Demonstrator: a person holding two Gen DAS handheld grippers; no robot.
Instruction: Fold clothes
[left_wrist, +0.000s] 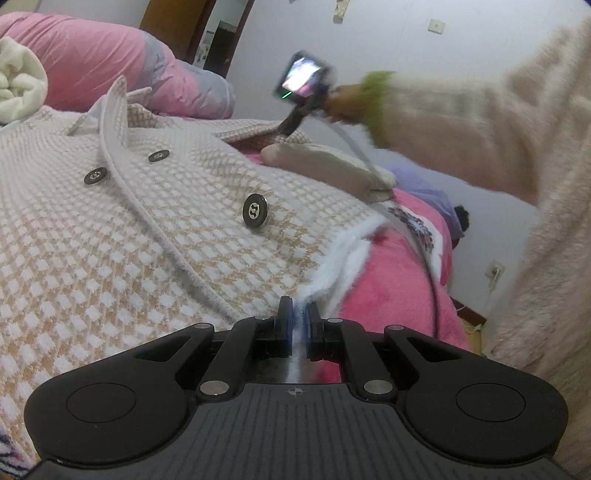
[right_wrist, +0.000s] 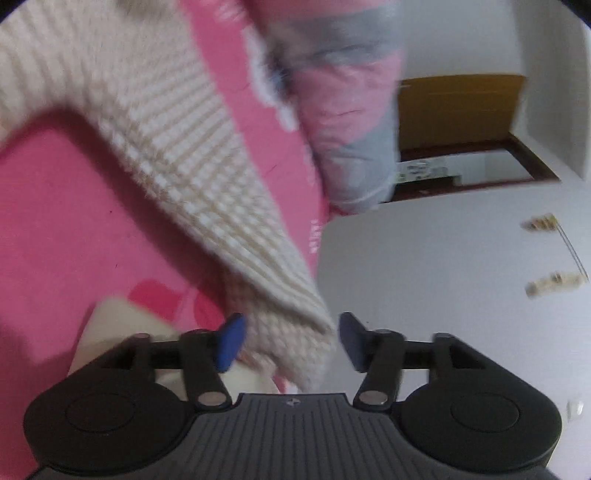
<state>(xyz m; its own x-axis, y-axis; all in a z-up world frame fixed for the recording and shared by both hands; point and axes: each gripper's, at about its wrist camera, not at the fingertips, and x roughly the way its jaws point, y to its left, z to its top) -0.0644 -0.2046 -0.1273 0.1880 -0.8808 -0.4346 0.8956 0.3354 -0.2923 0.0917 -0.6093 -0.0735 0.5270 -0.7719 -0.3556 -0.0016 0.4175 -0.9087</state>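
A beige-and-white checked knit jacket (left_wrist: 129, 229) with black buttons (left_wrist: 255, 211) lies spread on a pink blanket (left_wrist: 388, 288). My left gripper (left_wrist: 299, 317) is shut on the jacket's white fuzzy hem at its near corner. Farther back, my right gripper (left_wrist: 290, 123) hovers at the jacket's far edge, held by a hand with a green cuff. The right wrist view is blurred and tilted. There the jacket's sleeve (right_wrist: 184, 166) runs down to my right gripper (right_wrist: 291, 341). Its blue pads (right_wrist: 231, 343) stand apart with the sleeve end loose between them.
A rolled pink quilt (left_wrist: 110, 62) and a white towel (left_wrist: 18, 85) lie at the head of the bed. A cream folded item (left_wrist: 332, 166) rests beside the jacket. The person's fluffy cream sleeve (left_wrist: 480, 122) fills the right. A dark cable (left_wrist: 428, 266) crosses the blanket near the bed's edge.
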